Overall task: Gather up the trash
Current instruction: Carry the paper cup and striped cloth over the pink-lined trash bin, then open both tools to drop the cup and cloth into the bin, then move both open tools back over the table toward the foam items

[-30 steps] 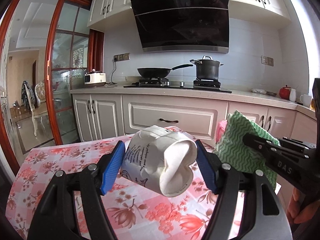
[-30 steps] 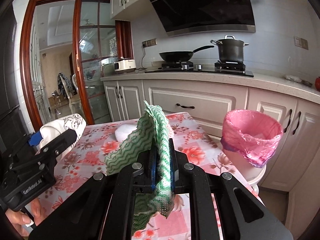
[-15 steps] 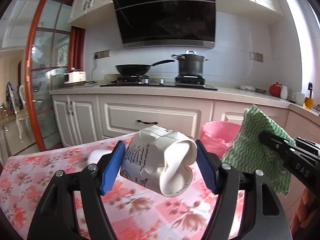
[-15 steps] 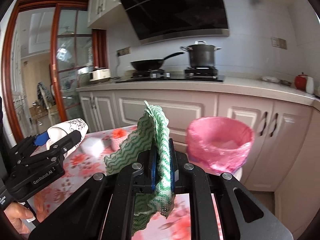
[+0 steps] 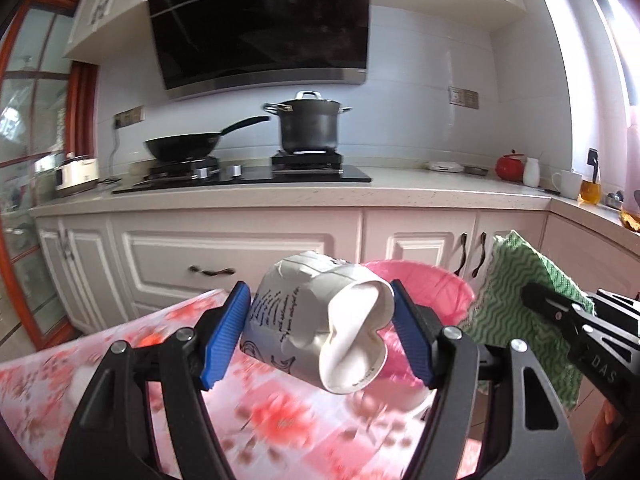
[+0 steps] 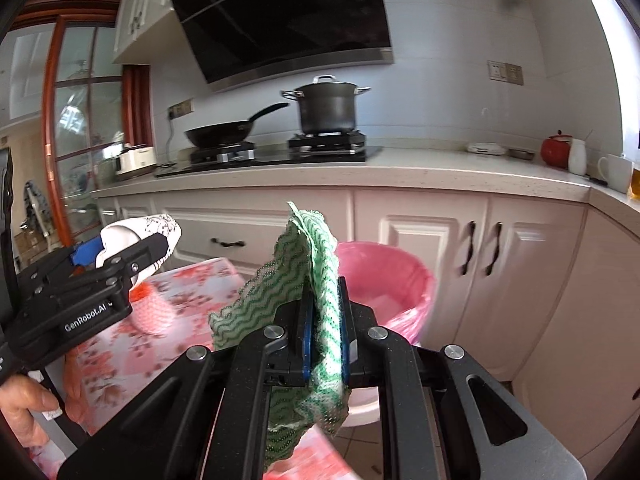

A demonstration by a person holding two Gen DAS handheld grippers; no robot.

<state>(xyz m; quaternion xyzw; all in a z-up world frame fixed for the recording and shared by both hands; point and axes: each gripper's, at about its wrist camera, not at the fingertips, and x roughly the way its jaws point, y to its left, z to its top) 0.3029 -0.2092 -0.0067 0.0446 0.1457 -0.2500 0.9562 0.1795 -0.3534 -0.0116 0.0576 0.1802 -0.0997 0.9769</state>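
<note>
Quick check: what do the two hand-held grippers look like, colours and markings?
Both are matte black frames with silver bolt heads and ribbed blue pads. The left hand-held gripper bears white "GenRobot.AI" lettering on its side; the right hand-held gripper reads "DAS". Bare hands hold them; no sleeves or cables visible.

Both wrist views near, facing pink bin, stove

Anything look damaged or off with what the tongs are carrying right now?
The paper cup in the left tongs is crushed, its rim pinched into a heart shape, and lies on its side. The green cloth in the right tongs looks intact. No spill shows.
</note>
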